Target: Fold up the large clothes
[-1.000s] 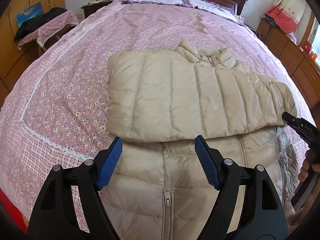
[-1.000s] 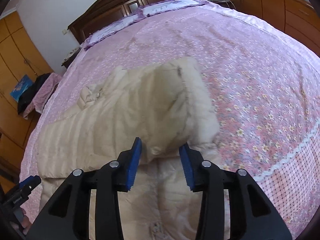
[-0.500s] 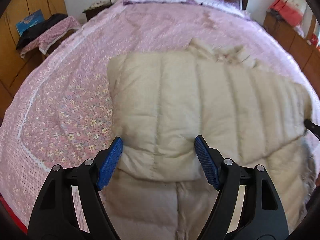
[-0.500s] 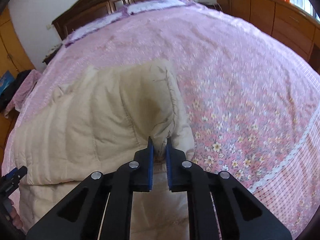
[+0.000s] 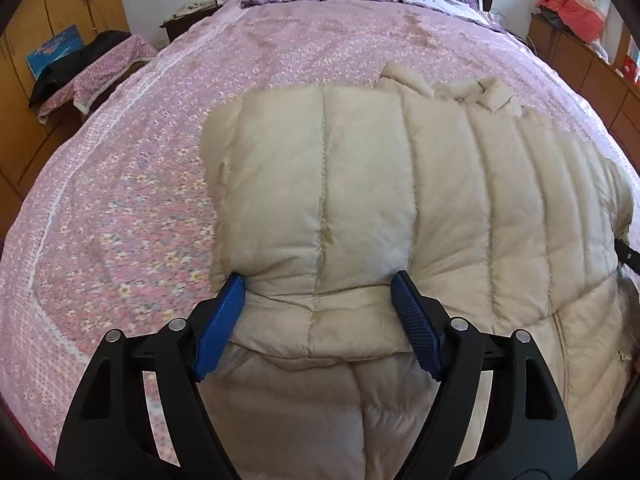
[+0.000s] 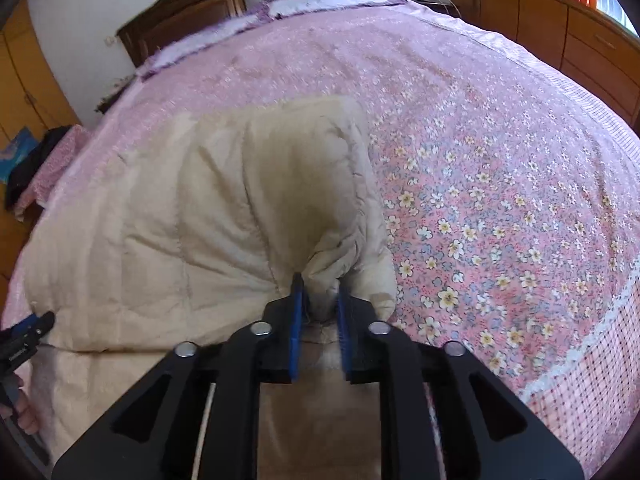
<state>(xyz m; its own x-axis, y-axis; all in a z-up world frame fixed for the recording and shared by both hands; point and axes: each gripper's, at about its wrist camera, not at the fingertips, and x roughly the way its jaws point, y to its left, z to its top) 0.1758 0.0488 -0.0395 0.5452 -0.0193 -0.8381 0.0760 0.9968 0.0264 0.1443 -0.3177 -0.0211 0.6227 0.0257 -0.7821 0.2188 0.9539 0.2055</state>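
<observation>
Pinching the jacket (image 6: 224, 216) corner, your right tongs (image 6: 319, 300) grip thinly; your left tongs (image 5: 318, 312) gape around its hem on the bed (image 5: 132, 184). Lifting now could slip it loose.

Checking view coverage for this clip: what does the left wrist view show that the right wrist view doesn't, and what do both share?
Only the left wrist view shows the open left gripper straddling the folded edge of the beige down jacket, plus its crumpled collar. Only the right wrist view shows the right gripper shut on the jacket's corner, and the window-side cabinets. Both show the jacket lying on the pink floral bedspread, the headboard and pillows.
</observation>
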